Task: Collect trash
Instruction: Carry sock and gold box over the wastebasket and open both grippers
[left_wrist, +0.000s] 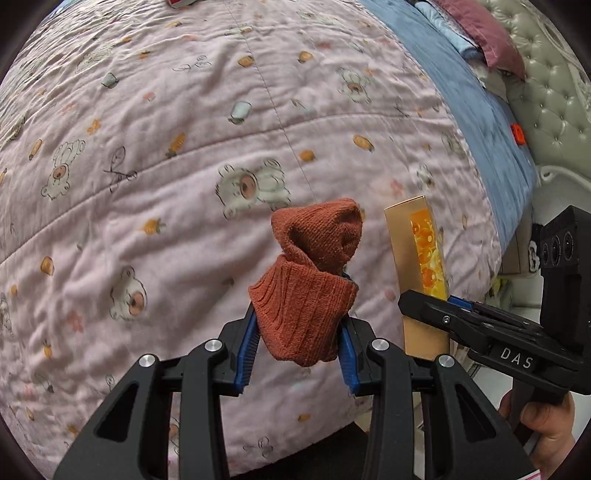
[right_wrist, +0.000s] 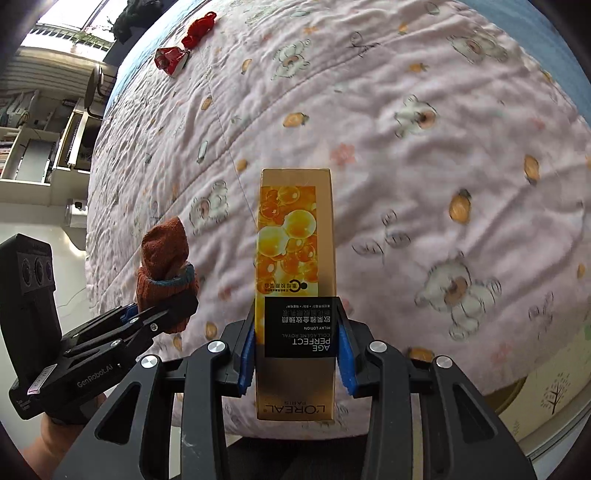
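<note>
My left gripper (left_wrist: 299, 345) is shut on a rust-orange knitted sock (left_wrist: 310, 280) and holds it above the pink quilt. The sock also shows in the right wrist view (right_wrist: 166, 266), at the left, in the left gripper (right_wrist: 162, 314). My right gripper (right_wrist: 297, 352) is shut on a tall gold L'Oreal lotion box (right_wrist: 295, 258), held upright and printed upside down. The box (left_wrist: 421, 251) and the right gripper (left_wrist: 436, 310) show at the right in the left wrist view. Both hands hang close together over the bed's near edge.
A pink quilt (left_wrist: 184, 147) with bears and carrots covers the bed. Red wrappers (right_wrist: 171, 59) and a red item (right_wrist: 199, 26) lie far off on it. A blue blanket (left_wrist: 480, 122), pillows (left_wrist: 480, 33) and a tufted headboard (left_wrist: 554, 103) are at right. Shelves (right_wrist: 44, 147) and the floor lie left.
</note>
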